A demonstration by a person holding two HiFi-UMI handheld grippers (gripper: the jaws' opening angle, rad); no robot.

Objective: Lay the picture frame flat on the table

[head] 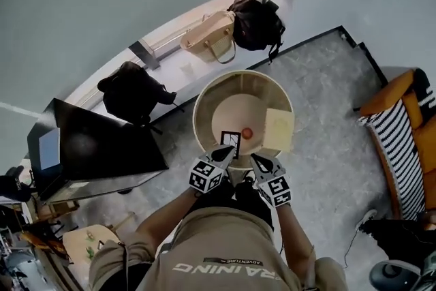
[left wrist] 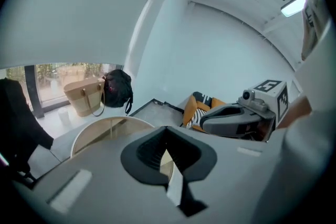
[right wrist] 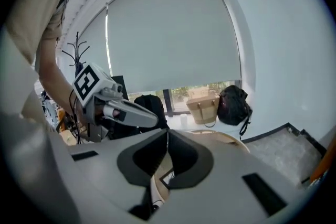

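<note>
At centre frame, left gripper [head: 225,152] and right gripper [head: 258,161] are closed on nothing. The picture frame [head: 230,140] looks light, stiff, possibly glazed; its black edge suits pinching.

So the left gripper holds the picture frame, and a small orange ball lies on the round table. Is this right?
Not quite: the left gripper has its fingers shut on nothing, as the left gripper view shows. The picture frame sits on the round table, beside the orange ball.
</note>
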